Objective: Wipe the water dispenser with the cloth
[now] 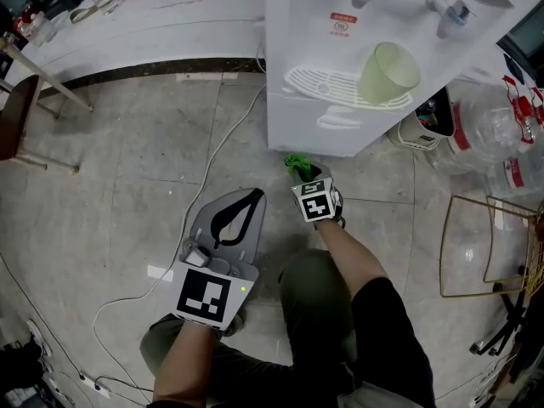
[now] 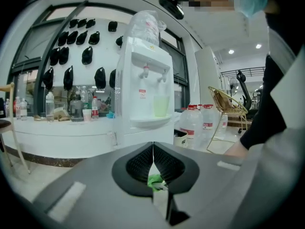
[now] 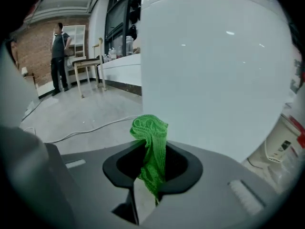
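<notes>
Low beside the water dispenser (image 3: 214,70), my right gripper (image 3: 153,163) pinches the green cloth (image 3: 150,130). My left gripper (image 2: 153,147) is closed, empty.

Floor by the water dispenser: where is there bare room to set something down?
The bare tiles left of the water dispenser, between the dark counter base and the white cable, are free. Right of it is crowded: water bottles and a gold wire frame.
</notes>
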Tool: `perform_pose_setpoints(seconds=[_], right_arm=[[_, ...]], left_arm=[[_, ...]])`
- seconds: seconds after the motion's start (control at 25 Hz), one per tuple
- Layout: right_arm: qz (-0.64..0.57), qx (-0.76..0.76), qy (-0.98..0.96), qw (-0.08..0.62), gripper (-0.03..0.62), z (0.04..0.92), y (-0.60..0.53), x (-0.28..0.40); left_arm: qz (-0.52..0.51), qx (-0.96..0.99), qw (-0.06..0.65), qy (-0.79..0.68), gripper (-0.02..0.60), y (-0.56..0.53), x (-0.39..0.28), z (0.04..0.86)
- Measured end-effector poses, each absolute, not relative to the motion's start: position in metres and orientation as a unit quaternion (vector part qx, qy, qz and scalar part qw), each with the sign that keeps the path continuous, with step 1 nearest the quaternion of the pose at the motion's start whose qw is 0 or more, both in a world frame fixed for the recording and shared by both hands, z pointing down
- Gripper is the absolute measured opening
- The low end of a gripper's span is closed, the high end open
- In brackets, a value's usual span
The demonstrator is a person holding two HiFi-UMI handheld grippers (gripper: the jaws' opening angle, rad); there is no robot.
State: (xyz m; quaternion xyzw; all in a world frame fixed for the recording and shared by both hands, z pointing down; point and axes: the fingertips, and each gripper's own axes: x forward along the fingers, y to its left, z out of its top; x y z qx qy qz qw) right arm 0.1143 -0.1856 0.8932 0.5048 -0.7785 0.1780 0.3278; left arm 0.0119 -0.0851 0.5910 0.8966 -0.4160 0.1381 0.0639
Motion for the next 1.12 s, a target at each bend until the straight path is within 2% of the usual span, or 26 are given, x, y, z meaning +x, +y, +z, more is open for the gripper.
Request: perform_pose_setpoints(seconds=[0.24, 0.52, 0.76, 1.12], right_arm=[[0.160, 0.489, -0.790, 0.333, 0.095, 0.897, -0.220, 0.044], [0.149, 0.514, -0.764, 0.359, 0.095, 0.898, -0.241, 0.060], [0.165, 0.561, -0.728, 0.358, 0.095, 0.896, -0.229, 0.133], [0.230, 0.701, -0.599, 0.312, 0.095, 0.882, -0.192, 0.320]], left_arm=[[0.130, 0.892, 0.067, -0.429, 0.003, -0.075, -0.012, 0.586], [0.131, 0.891, 0.080, -0.427, 0.003, -0.064, -0.026, 0.586], [0.119, 0.900, 0.090, -0.409, 0.003, -0.069, -0.011, 0.585], [0.130, 0.910, 0.080, -0.386, 0.003, -0.071, 0.017, 0.595]])
